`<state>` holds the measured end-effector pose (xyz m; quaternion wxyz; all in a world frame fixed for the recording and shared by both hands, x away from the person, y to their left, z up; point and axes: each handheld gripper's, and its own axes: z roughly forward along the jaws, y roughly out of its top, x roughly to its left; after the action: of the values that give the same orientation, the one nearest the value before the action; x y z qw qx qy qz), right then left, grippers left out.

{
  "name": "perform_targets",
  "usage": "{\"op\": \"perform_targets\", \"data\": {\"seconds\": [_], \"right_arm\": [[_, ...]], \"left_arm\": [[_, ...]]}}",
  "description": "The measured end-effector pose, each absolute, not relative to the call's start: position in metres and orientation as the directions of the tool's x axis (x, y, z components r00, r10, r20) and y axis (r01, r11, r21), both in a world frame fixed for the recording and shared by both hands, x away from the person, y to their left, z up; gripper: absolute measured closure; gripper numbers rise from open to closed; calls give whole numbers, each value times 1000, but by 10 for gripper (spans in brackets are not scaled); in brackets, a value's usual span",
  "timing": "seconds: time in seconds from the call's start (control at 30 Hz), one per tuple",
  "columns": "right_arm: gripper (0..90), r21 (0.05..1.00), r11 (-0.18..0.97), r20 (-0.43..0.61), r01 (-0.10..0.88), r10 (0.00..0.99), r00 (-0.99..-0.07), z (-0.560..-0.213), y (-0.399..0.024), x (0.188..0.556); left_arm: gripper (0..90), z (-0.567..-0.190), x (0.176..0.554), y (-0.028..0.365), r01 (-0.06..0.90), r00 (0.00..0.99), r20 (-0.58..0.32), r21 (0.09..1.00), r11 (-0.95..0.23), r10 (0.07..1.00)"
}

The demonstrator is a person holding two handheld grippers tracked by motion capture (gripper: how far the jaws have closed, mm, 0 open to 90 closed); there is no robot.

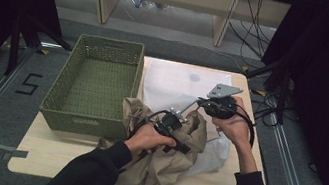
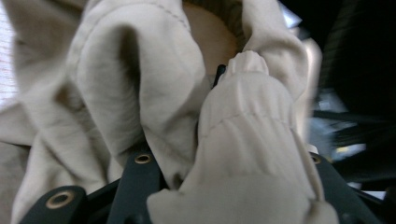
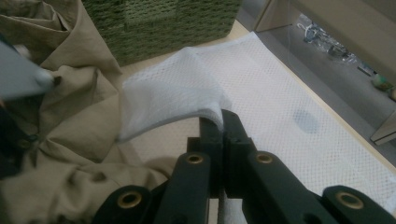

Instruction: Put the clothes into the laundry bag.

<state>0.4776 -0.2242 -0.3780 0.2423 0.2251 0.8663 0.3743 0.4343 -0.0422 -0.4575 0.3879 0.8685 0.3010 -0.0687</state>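
Beige garment: crumpled heap at table's near edge, centre, just beside green wicker basket at left edge. White mesh bag: flat along far-right part of table, near edge lifted. Left gripper: over garment, jaws pinching thick fold of beige cloth. Right gripper: jaws pressed together, pinching mesh bag's raised edge; right hand near right edge.
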Motion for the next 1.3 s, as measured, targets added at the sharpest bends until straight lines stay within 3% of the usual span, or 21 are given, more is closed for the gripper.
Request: {"op": "perform_targets", "data": {"seconds": [0.07, 0.13, 0.17, 0.3, 0.37, 0.6, 0.77, 0.83, 0.93, 0.97, 1.0, 1.03, 1.07, 1.1, 1.17, 1.3], "right_arm": [[900, 755, 624, -256, 201, 563, -786, -376, -224, 475], [900, 752, 632, -268, 188, 553, -789, -374, -223, 473], [900, 753, 630, -264, 191, 555, -789, -373, -223, 472], [900, 755, 627, -267, 195, 564, -781, -371, -227, 471], [900, 746, 631, -257, 214, 569, -781, -374, -229, 471], [900, 741, 630, -245, 231, 575, -781, -382, -237, 475], [900, 739, 630, -240, 240, 578, -780, -382, -235, 474], [900, 734, 637, -245, 236, 573, -782, -383, -233, 473], [900, 728, 645, -253, 232, 568, -783, -383, -231, 473], [900, 727, 649, -258, 223, 560, -787, -383, -231, 473], [900, 726, 650, -257, 223, 559, -788, -384, -232, 474], [900, 729, 641, -245, 238, 570, -784, -384, -232, 473], [900, 728, 644, -248, 236, 569, -784, -385, -233, 474], [900, 726, 646, -247, 235, 564, -788, -385, -233, 473], [900, 732, 639, -235, 238, 564, -792, -385, -232, 472], [900, 736, 636, -237, 232, 563, -792, -380, -230, 468]], "left_arm": [[600, -457, 441, -42, 573, 796, -306, 657, -490, 522], [597, -447, 448, -39, 525, 787, -177, 693, -493, 591], [591, -443, 452, -40, 532, 745, -156, 726, -436, 649], [461, -455, 464, -39, 583, 713, -211, 709, -398, 669], [354, -463, 461, -41, 582, 714, -179, 689, -431, 677], [149, -433, 426, -22, 530, 749, -119, 697, -482, 651], [153, -431, 401, -16, 479, 793, -70, 686, -548, 605], [154, -439, 403, -22, 431, 806, -1, 687, -585, 592], [150, -454, 419, -29, 472, 798, -36, 660, -585, 602], [179, -460, 423, -33, 471, 799, -40, 662, -583, 600], [270, -462, 425, -35, 447, 809, -17, 668, -596, 588], [415, -463, 426, -37, 411, 806, 22, 698, -586, 591], [582, -461, 427, -37, 417, 805, -2, 714, -562, 593], [667, -458, 429, -37, 427, 806, -32, 723, -543, 592], [741, -451, 430, -40, 407, 811, -9, 727, -552, 586], [775, -437, 439, -40, 416, 771, -12, 766, -490, 636]]}}
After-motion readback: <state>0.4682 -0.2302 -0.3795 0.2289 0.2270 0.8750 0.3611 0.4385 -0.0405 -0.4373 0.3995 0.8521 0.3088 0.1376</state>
